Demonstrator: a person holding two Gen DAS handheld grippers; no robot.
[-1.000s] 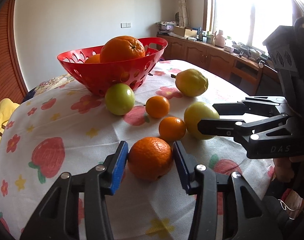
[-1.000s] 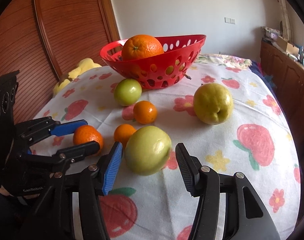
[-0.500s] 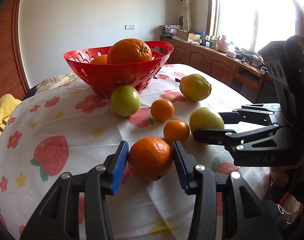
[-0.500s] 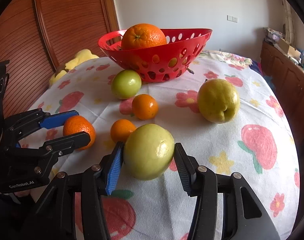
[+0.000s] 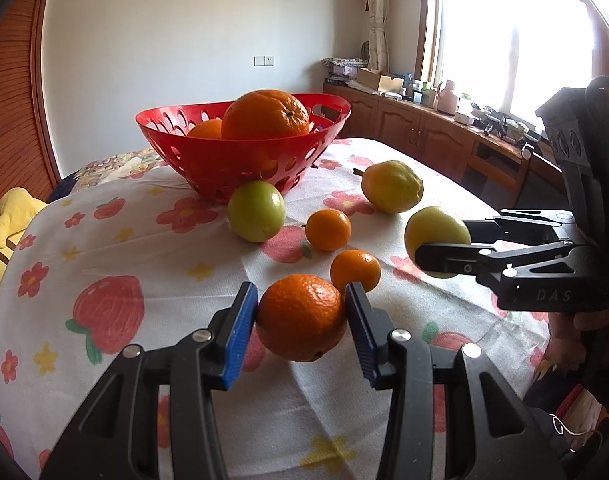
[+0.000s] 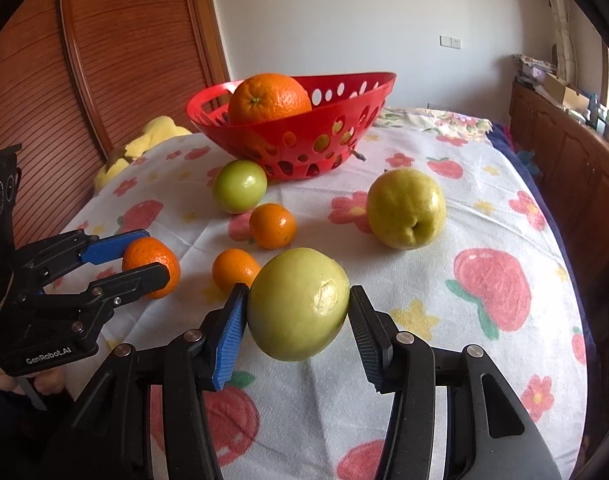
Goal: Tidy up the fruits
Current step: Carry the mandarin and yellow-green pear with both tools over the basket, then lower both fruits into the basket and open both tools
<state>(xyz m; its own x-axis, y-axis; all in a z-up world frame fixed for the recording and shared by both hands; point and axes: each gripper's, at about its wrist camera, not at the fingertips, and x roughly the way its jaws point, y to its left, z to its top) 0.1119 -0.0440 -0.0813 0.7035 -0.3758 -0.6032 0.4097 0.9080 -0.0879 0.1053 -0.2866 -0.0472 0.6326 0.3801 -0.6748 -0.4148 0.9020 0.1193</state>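
My left gripper is shut on an orange and holds it just above the flowered tablecloth; it also shows in the right wrist view. My right gripper is shut on a green-yellow apple, lifted off the cloth, also in the left wrist view. A red perforated basket at the back holds a big orange and another behind it. On the cloth lie a green apple, two small tangerines and a yellow pear-like fruit.
The round table's edge falls away on the left, near a yellow cushion and a wooden slatted door. Wooden cabinets with clutter run under the window on the right.
Both grippers closed on their fruit and lifted them off the cloth. The left one raised the orange; the right one raised the apple.
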